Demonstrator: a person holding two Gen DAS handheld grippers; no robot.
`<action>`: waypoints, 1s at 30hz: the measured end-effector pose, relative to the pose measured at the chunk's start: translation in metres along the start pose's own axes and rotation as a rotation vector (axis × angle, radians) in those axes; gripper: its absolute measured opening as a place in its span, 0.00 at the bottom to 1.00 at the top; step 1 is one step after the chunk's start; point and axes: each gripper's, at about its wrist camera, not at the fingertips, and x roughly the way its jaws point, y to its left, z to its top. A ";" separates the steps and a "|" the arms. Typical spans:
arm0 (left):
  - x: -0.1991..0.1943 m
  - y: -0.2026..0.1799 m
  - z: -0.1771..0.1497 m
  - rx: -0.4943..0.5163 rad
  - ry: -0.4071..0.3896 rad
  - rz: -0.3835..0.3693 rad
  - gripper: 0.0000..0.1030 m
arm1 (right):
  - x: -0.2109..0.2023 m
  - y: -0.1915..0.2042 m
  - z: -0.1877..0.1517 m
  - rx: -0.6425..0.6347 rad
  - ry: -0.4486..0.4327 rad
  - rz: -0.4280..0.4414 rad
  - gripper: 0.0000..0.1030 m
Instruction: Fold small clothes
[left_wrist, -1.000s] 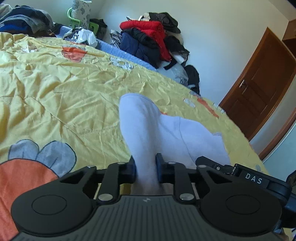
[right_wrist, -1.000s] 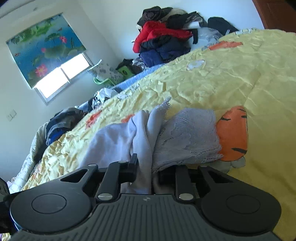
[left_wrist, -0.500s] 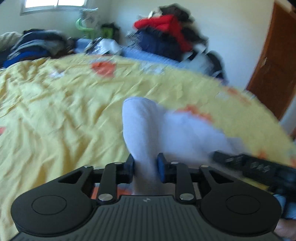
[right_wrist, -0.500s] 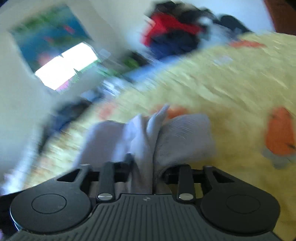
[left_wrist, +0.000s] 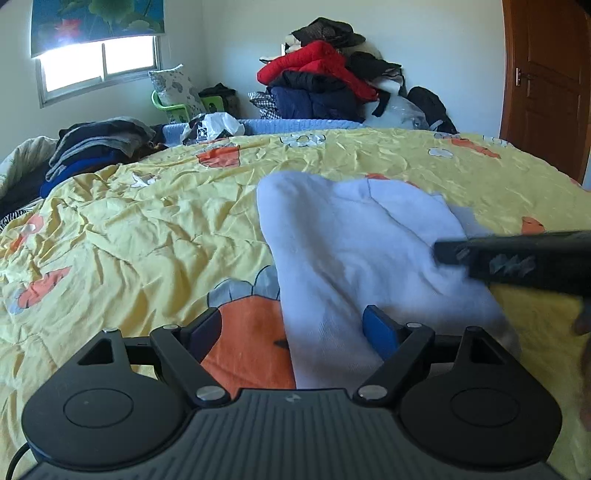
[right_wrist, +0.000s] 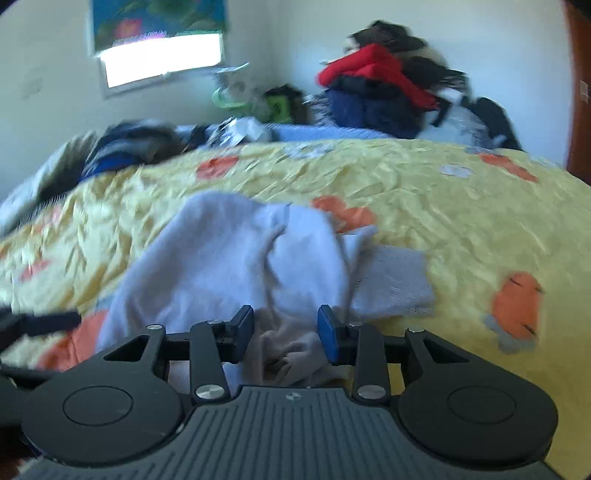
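showing no legible writing anywhere

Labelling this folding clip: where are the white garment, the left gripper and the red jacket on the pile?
white garment (left_wrist: 354, 236): left wrist view, its upper flat middle.
left gripper (left_wrist: 291, 332): left wrist view, midway between its fingertips.
red jacket (left_wrist: 314, 61): left wrist view, its top fold.

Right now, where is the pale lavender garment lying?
In both wrist views the pale lavender garment lies crumpled on the yellow bedspread, its near end between the open left gripper fingers, over an orange print.
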 end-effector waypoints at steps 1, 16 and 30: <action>-0.001 0.001 -0.001 -0.012 0.007 -0.003 0.82 | -0.014 0.001 -0.001 0.008 -0.036 -0.007 0.46; -0.048 0.000 -0.028 -0.082 0.025 0.016 0.85 | -0.063 -0.008 -0.043 0.132 -0.002 -0.044 0.95; -0.074 0.019 -0.071 -0.122 0.071 0.081 0.85 | -0.092 0.015 -0.082 0.083 0.079 0.008 0.98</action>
